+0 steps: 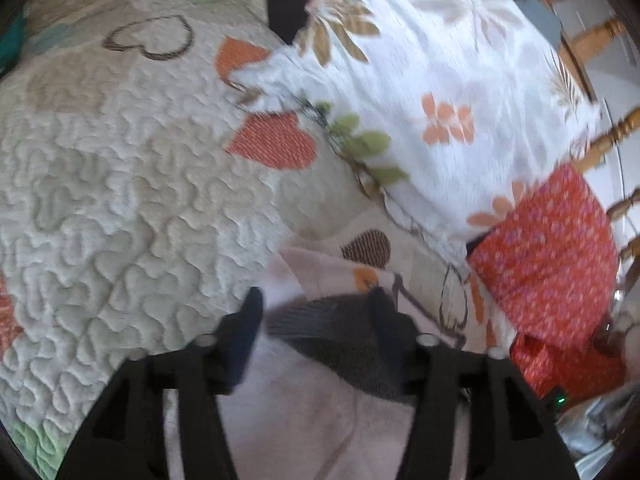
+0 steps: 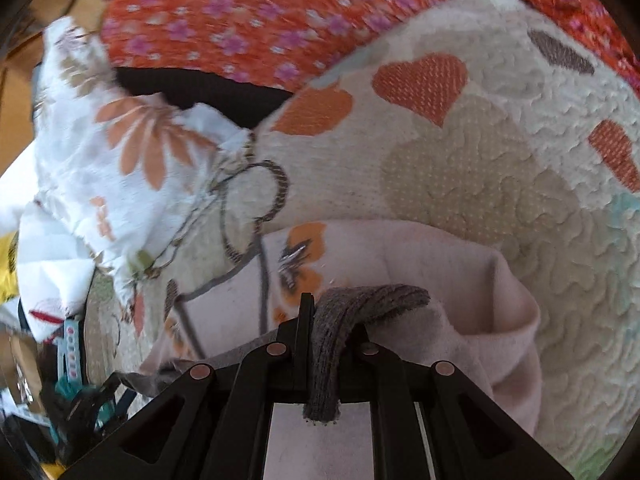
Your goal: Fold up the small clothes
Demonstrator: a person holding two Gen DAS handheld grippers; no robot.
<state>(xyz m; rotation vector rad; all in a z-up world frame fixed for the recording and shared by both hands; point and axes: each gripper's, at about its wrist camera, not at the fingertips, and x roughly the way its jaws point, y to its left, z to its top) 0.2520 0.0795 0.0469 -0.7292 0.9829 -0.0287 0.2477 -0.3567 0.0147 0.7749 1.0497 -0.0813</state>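
Gripping one grey cuff (image 2: 326, 360) (pink garment (image 2: 460, 300)): right claw (image 2: 332, 316)

Left gripper (image 1: 316, 300): matte black linkage arms, pale round pins, dark blue-black pads, small green light at lower right of frame; right gripper (image 2: 334, 312): same black arms, copper-coloured pins, thin black fingers.
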